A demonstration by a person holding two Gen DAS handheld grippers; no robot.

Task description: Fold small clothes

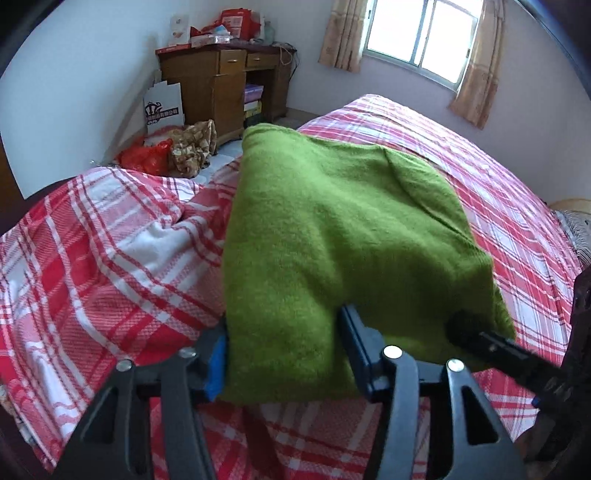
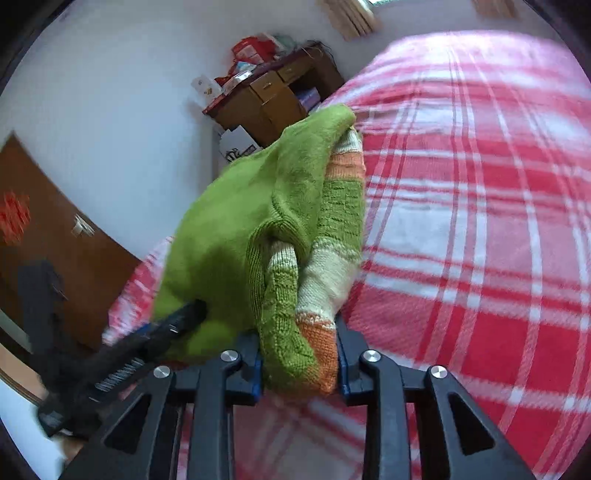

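Above the bed (image 1: pixel 498 192), a folded sweater (image 1: pixel 332 229) is held, its long axis pointing away toward the desk (image 1: pixel 221 85); its near edge is clamped by the left tool (image 1: pixel 282 350) and right tool (image 2: pixel 299 363).

A bed (image 1: pixel 498 206) in red-and-white plaid fills the room's middle. At eleven o'clock a brown wooden cabinet (image 1: pixel 207 85) stands against the pale wall (image 1: pixel 85 74), cluttered boxes on top. At one o'clock, a bright window (image 1: pixel 424 33) with beige curtains (image 1: pixel 480 62) admits daylight.
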